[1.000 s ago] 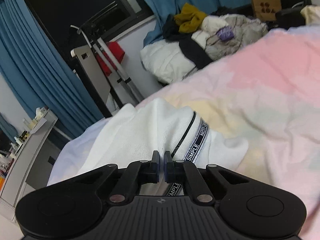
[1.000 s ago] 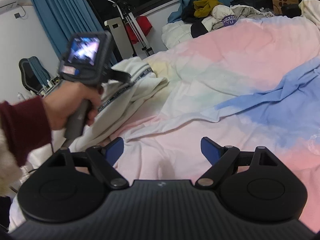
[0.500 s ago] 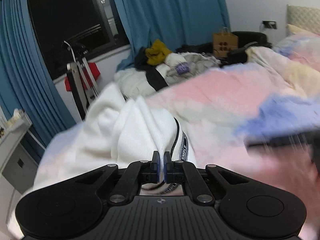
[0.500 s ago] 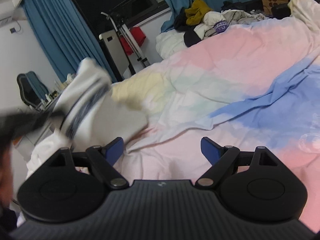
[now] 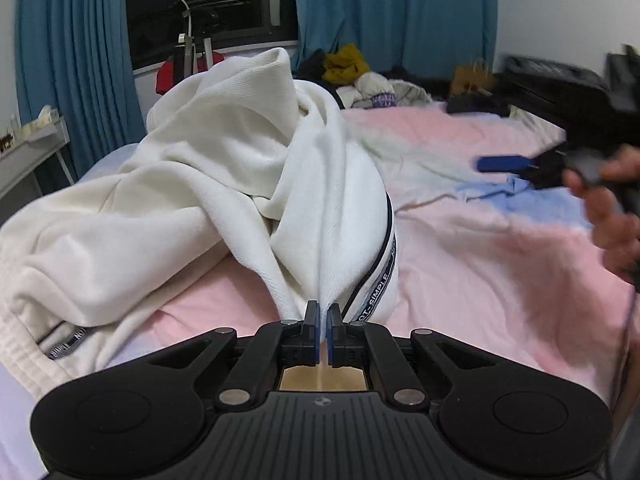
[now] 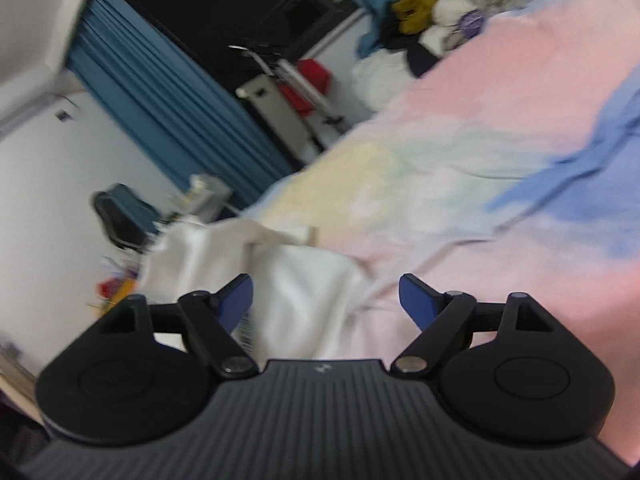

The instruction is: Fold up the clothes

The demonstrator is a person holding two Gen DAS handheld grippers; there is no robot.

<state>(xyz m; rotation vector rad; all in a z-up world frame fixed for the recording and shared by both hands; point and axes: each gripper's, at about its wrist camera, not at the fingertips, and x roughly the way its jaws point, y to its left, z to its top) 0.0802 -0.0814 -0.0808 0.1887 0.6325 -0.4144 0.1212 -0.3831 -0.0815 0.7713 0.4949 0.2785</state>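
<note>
The left gripper [image 5: 323,316], at the bottom centre of the left wrist view, is clamped on a gathered edge of the white knit sweatshirt with a black-and-white lettered trim band [image 5: 224,184]. The cloth fans up and away from the pinch and rises in a bunched mound through the middle of the frame, while the rest of it trails down to the lower left onto the pastel pink, blue and yellow bedspread [image 5: 480,248]. The trim band [image 5: 378,280] runs along the right side of the held fold, just beside the pinch.

The right gripper [image 6: 326,300] is spread wide with nothing between its blue pads. In the right wrist view, which is blurred, the sweatshirt [image 6: 296,280] lies straight ahead and a little to the lower left of the opening, its mass stretching toward the left edge of the frame. In the left wrist view that gripper [image 5: 520,166] shows at the right edge, well apart from the garment, with bare bedspread between them.

The coming move likely turns on this: the garment's free length runs leftward from the held edge, so the empty right gripper is the one to close in on a second point before the cloth can be spread flat
</note>
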